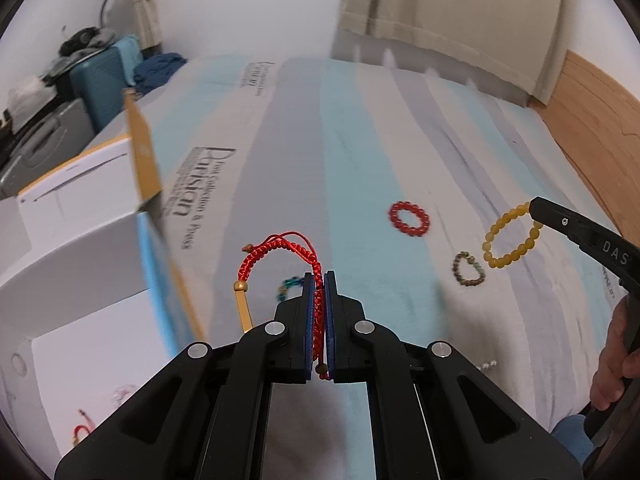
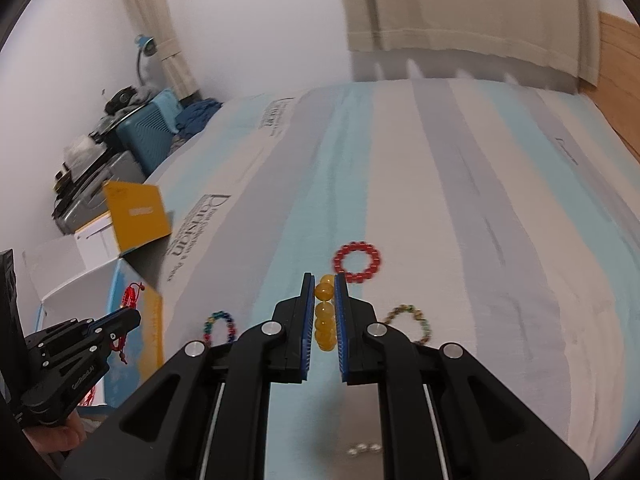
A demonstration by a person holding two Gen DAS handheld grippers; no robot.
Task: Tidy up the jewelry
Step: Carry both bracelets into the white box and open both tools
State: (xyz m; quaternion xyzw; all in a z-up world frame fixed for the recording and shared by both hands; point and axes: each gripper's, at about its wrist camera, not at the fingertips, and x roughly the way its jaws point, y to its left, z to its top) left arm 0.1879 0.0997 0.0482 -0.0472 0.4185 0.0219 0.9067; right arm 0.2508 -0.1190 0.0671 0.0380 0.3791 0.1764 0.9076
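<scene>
My left gripper (image 1: 319, 280) is shut on a red braided cord bracelet (image 1: 276, 256) with a gold bar, held above the bed beside the open white box (image 1: 80, 280). It also shows in the right wrist view (image 2: 134, 312). My right gripper (image 2: 324, 280) is shut on a yellow bead bracelet (image 2: 325, 316), which hangs lifted in the left wrist view (image 1: 510, 236). On the striped bedsheet (image 2: 480, 240) lie a red bead bracelet (image 2: 357, 262), a brown mixed bead bracelet (image 2: 412, 320), a multicoloured bead bracelet (image 2: 218, 326) and small pearl beads (image 2: 363, 449).
The box has a yellow lid flap (image 2: 136, 214) standing up and holds a red item (image 1: 82, 426). A wooden headboard (image 1: 592, 120) borders the bed on the right. Curtains (image 2: 460, 12) hang behind. Cluttered storage bins (image 2: 120, 140) stand at the far left.
</scene>
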